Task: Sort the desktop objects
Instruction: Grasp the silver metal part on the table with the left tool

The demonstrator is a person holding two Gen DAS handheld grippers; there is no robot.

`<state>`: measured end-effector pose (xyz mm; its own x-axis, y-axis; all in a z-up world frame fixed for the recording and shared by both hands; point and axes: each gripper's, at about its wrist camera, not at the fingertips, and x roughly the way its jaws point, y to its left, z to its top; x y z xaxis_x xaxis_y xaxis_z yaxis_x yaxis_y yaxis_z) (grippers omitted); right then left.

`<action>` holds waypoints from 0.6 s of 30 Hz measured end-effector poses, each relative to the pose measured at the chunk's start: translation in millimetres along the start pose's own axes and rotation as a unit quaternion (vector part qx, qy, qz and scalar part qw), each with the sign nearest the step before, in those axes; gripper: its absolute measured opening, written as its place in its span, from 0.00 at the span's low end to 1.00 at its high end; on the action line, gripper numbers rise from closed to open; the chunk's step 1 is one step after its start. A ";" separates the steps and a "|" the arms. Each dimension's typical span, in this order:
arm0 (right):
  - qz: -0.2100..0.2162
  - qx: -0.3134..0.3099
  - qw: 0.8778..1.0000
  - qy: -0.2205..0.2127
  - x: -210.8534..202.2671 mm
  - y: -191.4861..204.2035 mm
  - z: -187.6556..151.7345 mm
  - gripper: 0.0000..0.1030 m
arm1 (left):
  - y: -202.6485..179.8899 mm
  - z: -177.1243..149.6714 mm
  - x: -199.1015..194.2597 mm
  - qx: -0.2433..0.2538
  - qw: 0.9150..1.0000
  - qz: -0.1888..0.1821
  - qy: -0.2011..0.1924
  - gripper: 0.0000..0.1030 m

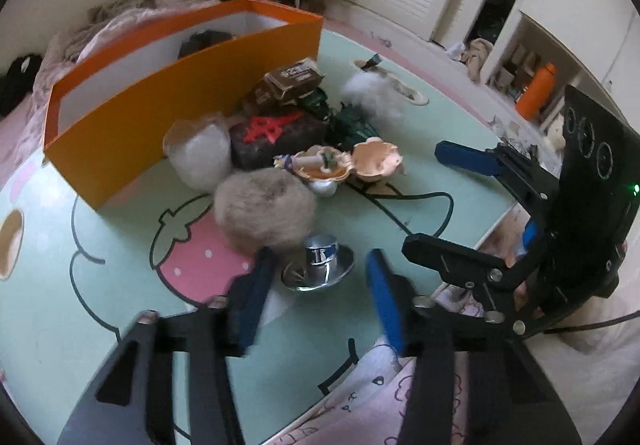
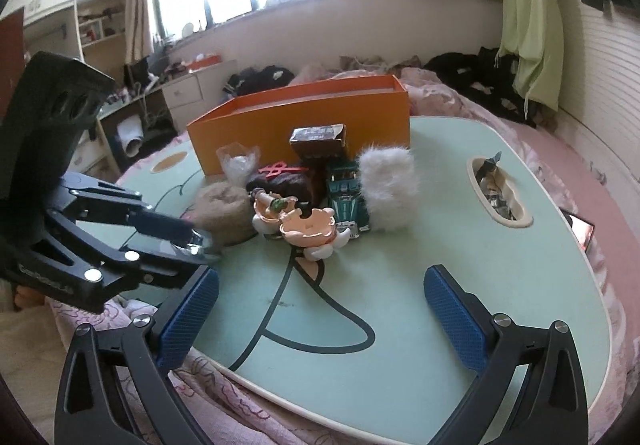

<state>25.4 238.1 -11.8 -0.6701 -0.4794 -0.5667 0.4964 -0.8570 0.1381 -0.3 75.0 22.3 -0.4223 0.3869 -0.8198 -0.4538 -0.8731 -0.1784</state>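
My left gripper (image 1: 320, 259) is shut on a small shiny silver metal piece (image 1: 316, 265) low over the mint-green table (image 1: 80, 285), just in front of a beige fur ball (image 1: 264, 209). In the right wrist view the left gripper (image 2: 198, 245) shows at the left with that silver piece (image 2: 197, 241) between its fingertips. My right gripper (image 2: 324, 275) stands open over the near table edge with nothing between its fingers. Behind the pile stands an orange box (image 2: 304, 117), open at the top.
The pile holds a peach shell-shaped toy case (image 2: 308, 229), a green toy car (image 2: 344, 193), a white fur piece (image 2: 386, 189), a brown carton (image 2: 318, 139) and a clear bag (image 2: 238, 163). A slot (image 2: 496, 191) in the table holds wrappers. Bedding surrounds the table.
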 end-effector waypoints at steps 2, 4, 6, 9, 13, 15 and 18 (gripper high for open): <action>0.001 0.000 1.000 0.003 0.7 1.1 2.3 0.90 | 2.4 -2.7 -2.8 -0.008 1.000 -0.004 -0.006 0.37; 0.012 -0.003 1.000 0.005 1.4 4.0 6.4 0.82 | 7.3 -7.5 -8.7 -0.024 1.000 -0.006 -0.019 0.37; 0.017 -0.013 1.000 0.007 2.8 8.9 12.3 0.77 | 14.7 -10.8 -15.8 -0.041 0.999 -0.006 -0.035 0.37; 0.012 -0.031 0.999 0.010 7.7 18.6 26.9 0.67 | 29.0 -20.1 -32.2 -0.073 0.995 -0.007 -0.066 0.37; 0.015 -0.033 0.999 0.035 23.0 22.9 49.2 0.52 | 38.1 -33.1 -38.2 -0.084 0.994 0.000 -0.066 0.37; 0.015 -0.039 0.997 0.063 35.8 24.0 56.3 0.46 | 39.0 -39.5 -35.5 -0.084 0.995 0.004 -0.059 0.37; 0.000 -0.068 0.993 0.097 50.3 29.0 61.1 0.46 | 41.3 -43.3 -34.2 -0.088 0.994 -0.001 -0.059 0.37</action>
<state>-27.7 177.6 13.4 -0.5586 -0.4223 -0.7139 0.5744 -0.8178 0.0343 29.4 12.9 19.4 -0.5150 0.4122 -0.7516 -0.3154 -0.9064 -0.2809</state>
